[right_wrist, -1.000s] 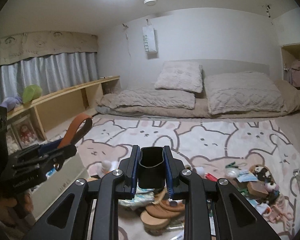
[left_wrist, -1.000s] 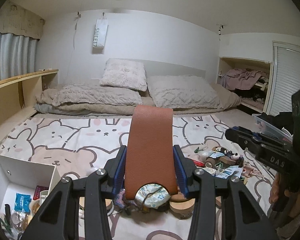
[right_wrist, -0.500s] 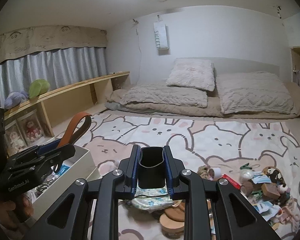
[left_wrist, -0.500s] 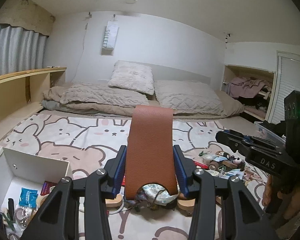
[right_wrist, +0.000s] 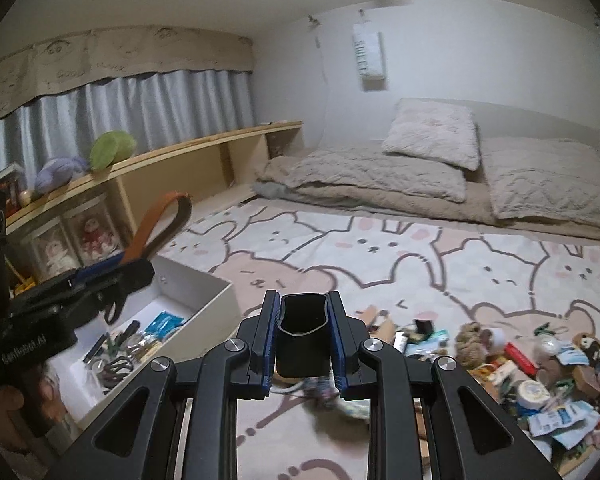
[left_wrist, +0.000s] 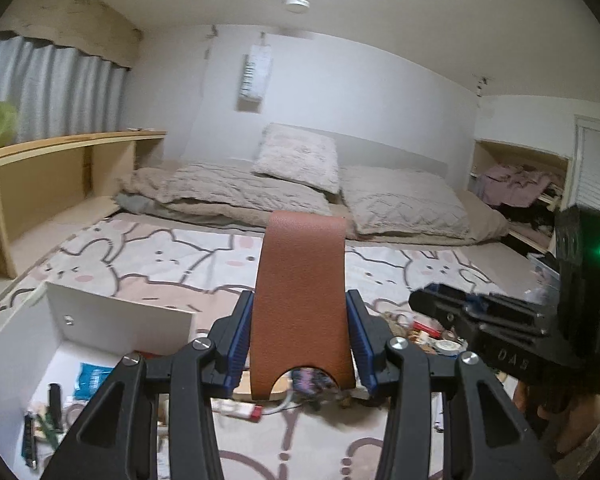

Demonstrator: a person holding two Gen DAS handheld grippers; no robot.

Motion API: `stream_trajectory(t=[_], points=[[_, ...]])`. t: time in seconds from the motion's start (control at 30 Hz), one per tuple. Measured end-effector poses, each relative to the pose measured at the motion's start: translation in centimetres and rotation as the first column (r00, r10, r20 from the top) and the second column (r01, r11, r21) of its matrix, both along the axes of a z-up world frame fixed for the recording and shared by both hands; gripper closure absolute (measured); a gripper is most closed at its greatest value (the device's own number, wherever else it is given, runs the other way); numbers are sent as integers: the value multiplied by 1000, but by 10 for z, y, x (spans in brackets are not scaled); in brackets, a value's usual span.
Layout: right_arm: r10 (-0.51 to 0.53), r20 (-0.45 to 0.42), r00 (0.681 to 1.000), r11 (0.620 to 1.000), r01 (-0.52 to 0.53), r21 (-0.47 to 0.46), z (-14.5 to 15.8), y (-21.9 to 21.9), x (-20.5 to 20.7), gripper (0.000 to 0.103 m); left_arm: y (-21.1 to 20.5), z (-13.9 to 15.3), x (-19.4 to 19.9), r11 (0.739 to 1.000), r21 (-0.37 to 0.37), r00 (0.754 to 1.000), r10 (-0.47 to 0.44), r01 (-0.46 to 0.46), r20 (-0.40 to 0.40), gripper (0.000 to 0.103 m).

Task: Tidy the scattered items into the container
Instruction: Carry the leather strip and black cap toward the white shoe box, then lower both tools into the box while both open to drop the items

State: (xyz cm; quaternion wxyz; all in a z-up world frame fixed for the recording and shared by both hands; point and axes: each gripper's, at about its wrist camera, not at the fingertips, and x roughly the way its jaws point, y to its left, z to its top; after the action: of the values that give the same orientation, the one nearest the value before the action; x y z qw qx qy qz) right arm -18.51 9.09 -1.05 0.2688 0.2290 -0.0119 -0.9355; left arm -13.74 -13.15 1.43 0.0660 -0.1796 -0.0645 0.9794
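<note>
My left gripper (left_wrist: 300,320) is shut on a brown leather strap (left_wrist: 302,268) that stands up between its blue pads. In the right wrist view the same strap (right_wrist: 156,224) loops above the left gripper (right_wrist: 112,276), over the white box (right_wrist: 210,280). My right gripper (right_wrist: 302,320) is shut on a small black open-topped sleeve (right_wrist: 302,340). The white box (left_wrist: 116,312) sits low at the left and holds several small items. More scattered items (right_wrist: 540,372) lie in a pile on the rug to the right. The right gripper (left_wrist: 480,320) shows at the right of the left wrist view.
A bunny-print rug (right_wrist: 380,256) covers the floor. Beige bedding and pillows (left_wrist: 300,184) lie at the back. A low wooden shelf (right_wrist: 188,160) with plush toys runs along the left wall under curtains. An open closet (left_wrist: 520,184) is at the far right.
Both grippers have swung left with their loads. The white box has come further into both views, and the pile of items has slid toward the right.
</note>
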Motion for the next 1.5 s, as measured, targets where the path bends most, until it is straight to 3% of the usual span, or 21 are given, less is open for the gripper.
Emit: stream_trajectory(t=[0.63, 0.9, 1.33, 1.5], points=[[208, 36, 977, 976, -210, 56, -7, -97, 7, 79, -83, -26, 13, 976, -38, 974, 216, -214, 74, 59], [264, 49, 963, 962, -267, 57, -8, -125, 11, 79, -119, -43, 22, 948, -22, 940, 317, -317, 127, 59], [325, 90, 941, 940, -333, 82, -17, -167, 15, 79, -180, -65, 45, 872, -16, 854, 484, -490, 190, 58], [337, 107, 935, 934, -346, 89, -21, -181, 12, 79, -184, -74, 42, 875, -52, 846, 479, -481, 233, 58]])
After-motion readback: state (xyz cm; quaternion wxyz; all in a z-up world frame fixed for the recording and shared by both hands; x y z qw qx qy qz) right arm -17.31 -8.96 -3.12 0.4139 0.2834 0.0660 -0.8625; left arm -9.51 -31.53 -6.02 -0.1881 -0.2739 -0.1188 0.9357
